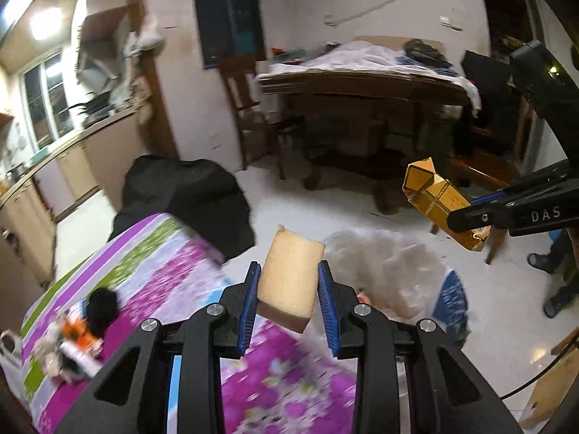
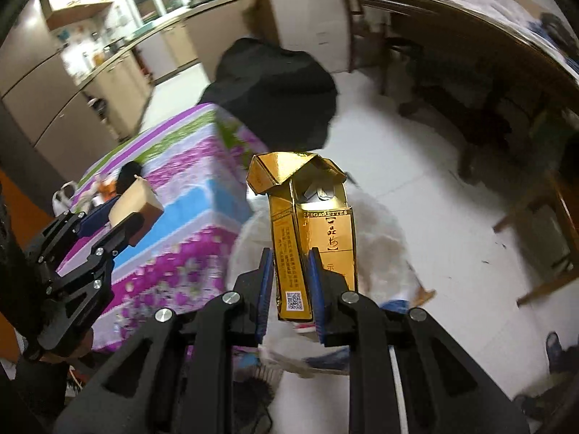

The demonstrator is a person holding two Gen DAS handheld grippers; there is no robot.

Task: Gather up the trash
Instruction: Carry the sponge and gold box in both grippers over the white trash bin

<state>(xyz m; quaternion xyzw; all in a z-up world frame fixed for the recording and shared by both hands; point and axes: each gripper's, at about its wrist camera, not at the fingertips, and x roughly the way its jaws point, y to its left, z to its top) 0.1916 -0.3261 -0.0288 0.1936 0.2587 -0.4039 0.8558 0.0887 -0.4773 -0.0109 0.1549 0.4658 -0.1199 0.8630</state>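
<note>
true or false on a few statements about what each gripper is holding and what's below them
1. The left gripper is shut on a tan sponge. True.
2. The right gripper is empty. False: it is shut on a gold cigarette pack.
3. The cigarette pack's lid is flipped open. True.
4. The sponge lies on the flowered cloth. False: it is held in the air between the pads.
5. A translucent plastic bag lies on the floor below the grippers. True.
</note>
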